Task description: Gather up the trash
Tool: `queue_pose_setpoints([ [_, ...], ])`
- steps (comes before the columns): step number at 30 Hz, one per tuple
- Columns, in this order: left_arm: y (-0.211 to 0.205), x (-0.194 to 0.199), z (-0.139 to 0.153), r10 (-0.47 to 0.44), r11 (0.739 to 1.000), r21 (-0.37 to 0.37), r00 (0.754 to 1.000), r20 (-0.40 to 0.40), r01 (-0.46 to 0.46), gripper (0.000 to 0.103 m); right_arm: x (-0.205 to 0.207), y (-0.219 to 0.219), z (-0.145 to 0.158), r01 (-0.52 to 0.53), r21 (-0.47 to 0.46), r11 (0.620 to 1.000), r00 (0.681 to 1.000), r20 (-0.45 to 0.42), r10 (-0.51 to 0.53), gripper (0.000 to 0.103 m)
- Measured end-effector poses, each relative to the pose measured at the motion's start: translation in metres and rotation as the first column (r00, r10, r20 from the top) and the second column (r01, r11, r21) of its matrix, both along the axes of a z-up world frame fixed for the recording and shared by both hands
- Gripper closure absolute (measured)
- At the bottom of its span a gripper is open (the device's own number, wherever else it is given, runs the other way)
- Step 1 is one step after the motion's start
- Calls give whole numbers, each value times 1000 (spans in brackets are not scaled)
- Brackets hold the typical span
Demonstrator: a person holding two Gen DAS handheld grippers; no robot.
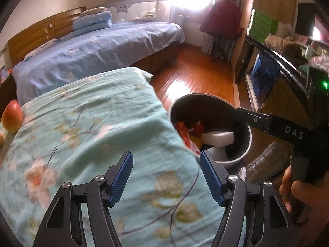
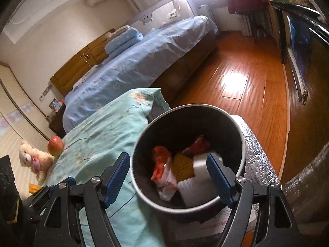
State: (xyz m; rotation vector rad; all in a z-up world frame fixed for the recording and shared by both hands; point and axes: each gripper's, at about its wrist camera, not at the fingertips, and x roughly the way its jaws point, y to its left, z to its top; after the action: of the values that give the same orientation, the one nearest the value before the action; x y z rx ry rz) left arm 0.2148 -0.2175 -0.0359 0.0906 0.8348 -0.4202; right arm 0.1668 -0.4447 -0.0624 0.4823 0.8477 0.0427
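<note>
1. Two grippers are in view, both with blue ribbed pads. Left gripper [image 1: 166,171] hangs over the floral teal cover [image 1: 98,127], jaws spread, nothing between the pads (released).
2. Right gripper [image 2: 168,171] hangs over the trash bin [image 2: 239,133], jaws spread. White foam block [image 2: 200,164] shows just beside the right-hand pad; contact cannot be told, block looks blurred, so the grip reads as released.
3. A hand [image 1: 294,189] holds the right gripper's handle at the right edge of the left wrist view.
4. Bin: round, dark inside, pale rim, standing at the edge of the teal cover (touching or just beside it; cannot tell which).
5. Bin contents: the white block, an orange-and-white wrapper [image 2: 162,164], a yellow mesh sleeve [image 2: 183,166], a red wrapper [image 2: 198,144]. All lie in the bottom, close together.
6. Silver foil mat [image 2: 253,144] lies under and beside the bin, on the right.
7. Further left on the cover: an apple [image 2: 55,145], upright, w/ a teddy bear [image 2: 34,160] just beside it.
8. Beyond the cover: a bed w/ blue sheet [image 2: 131,61], folded blue quilt [image 2: 123,40] near its wooden headboard [image 2: 82,65].
9. Wood floor [image 2: 246,72] runs along the bed's right side, w/ a sunlit patch.
10. Far end: bright window, a dark red garment [image 1: 224,18] hanging beside it.
</note>
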Motion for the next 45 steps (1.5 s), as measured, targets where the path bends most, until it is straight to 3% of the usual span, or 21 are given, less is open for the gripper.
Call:
queue_pose_setpoints([
  [10, 72, -62, 8, 110, 988, -115, 992, 56, -103, 36, -46, 50, 22, -33, -60, 998, 993, 112, 40, 17],
  [17, 114, -110, 40, 199, 971, -166, 964, 175, -171, 33, -62, 88, 57, -78, -129, 989, 973, 207, 104, 17],
  [19, 127, -125, 47, 233, 964, -181, 948, 214, -196, 26, -71, 95, 73, -71, -155, 985, 961, 252, 109, 14],
  [21, 137, -141, 51, 269, 957, -181, 927, 263, -226, 23, -80, 102, 87, -57, -178, 982, 946, 305, 111, 2],
  [23, 143, -156, 50, 302, 951, -170, 901, 310, -260, 18, -91, 110, 96, -40, -214, 976, 927, 356, 117, 0],
  [25, 146, -171, 45, 347, 937, -154, 865, 362, -312, 4, -98, 120, 95, -33, -258, 965, 914, 383, 134, 0],
  [27, 148, -183, 39, 375, 927, -147, 833, 406, -346, 1, -105, 131, 88, -30, -303, 953, 902, 402, 156, 0],
  [31, 138, -200, 25, 393, 915, -112, 796, 461, -387, 1, -114, 144, 73, -17, -333, 943, 893, 418, 164, 0],
  [37, 128, -208, 10, 405, 908, -103, 791, 458, -405, 1, -121, 150, 64, -41, -332, 942, 894, 409, 183, 0],
  [45, 132, -210, 16, 408, 907, -105, 792, 454, -408, 1, -127, 154, 63, -64, -323, 944, 896, 398, 197, 0],
])
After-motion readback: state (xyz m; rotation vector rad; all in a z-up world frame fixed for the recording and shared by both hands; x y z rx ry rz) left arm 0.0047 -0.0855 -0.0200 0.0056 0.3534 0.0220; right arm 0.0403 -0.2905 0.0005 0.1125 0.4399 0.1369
